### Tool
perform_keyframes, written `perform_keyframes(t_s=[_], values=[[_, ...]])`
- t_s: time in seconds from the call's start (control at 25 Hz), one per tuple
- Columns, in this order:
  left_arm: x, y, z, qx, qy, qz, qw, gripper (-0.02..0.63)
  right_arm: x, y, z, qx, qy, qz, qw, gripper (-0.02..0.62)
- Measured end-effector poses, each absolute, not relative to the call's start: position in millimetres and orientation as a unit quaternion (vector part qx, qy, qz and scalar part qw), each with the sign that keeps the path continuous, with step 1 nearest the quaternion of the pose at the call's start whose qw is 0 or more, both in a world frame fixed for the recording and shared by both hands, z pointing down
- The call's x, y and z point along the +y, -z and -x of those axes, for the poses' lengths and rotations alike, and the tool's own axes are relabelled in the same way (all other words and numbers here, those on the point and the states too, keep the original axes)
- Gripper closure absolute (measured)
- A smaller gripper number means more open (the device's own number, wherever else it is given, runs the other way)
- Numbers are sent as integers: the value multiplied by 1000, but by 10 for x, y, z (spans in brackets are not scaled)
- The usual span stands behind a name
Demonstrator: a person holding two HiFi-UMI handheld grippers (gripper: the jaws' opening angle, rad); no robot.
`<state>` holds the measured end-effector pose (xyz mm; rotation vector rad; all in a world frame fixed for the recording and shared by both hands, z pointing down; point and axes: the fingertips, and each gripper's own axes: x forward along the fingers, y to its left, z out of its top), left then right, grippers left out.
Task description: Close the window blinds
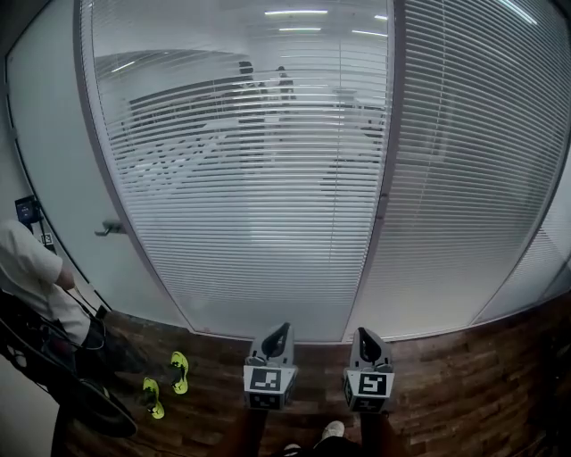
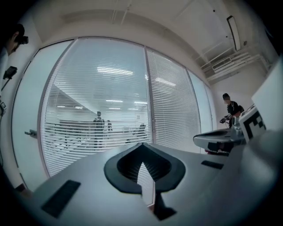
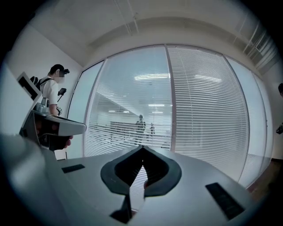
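- While your left tongs (image 1: 278,339) and right tongs (image 1: 368,344) both sit shut and empty, the window blinds (image 1: 250,205) stand ahead and above, well apart.
- Slats run crosswise, still open in this panel; your right tongs is nearer the dividing post (image 1: 387,134).

Cool, even light is coming from long white ceiling strip lamps (image 1: 296,12) shining hazily through the white slatted window blinds (image 1: 241,178). Fisheye distortion is bending the grey window frame (image 1: 389,134) and darkening corners; the grey left gripper (image 2: 142,150) and right gripper (image 3: 142,152) are blurring up close.
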<state>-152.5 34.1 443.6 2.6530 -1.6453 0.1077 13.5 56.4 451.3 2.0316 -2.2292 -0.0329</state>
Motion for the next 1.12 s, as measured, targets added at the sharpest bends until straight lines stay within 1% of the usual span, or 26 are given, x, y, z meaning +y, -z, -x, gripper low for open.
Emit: perform_keyframes(t_s=[0.28,0.4,0.56,0.88,1.0,1.12], values=[[124,-4445,1451,-533,-38,-845,20,606,327,-4562,-200,-754,10,-654,55,594],[-31,-4391,1352,-534,-40,-845,16,606,144,-4520,-267,-757,13,-651,60,594],[-263,-4559,1234,-528,-54,-847,7,606,-208,-4564,-370,-759,40,-647,67,594],[-737,-4659,1286,-539,-44,-841,-5,606,-648,-4676,-467,-756,19,-649,76,594],[-868,-4629,1234,-545,-51,-837,2,606,-788,-4679,-501,-759,16,-646,77,594],[-1014,-4638,1137,-541,-55,-839,-9,606,-928,-4660,-534,-764,13,-640,75,594]])
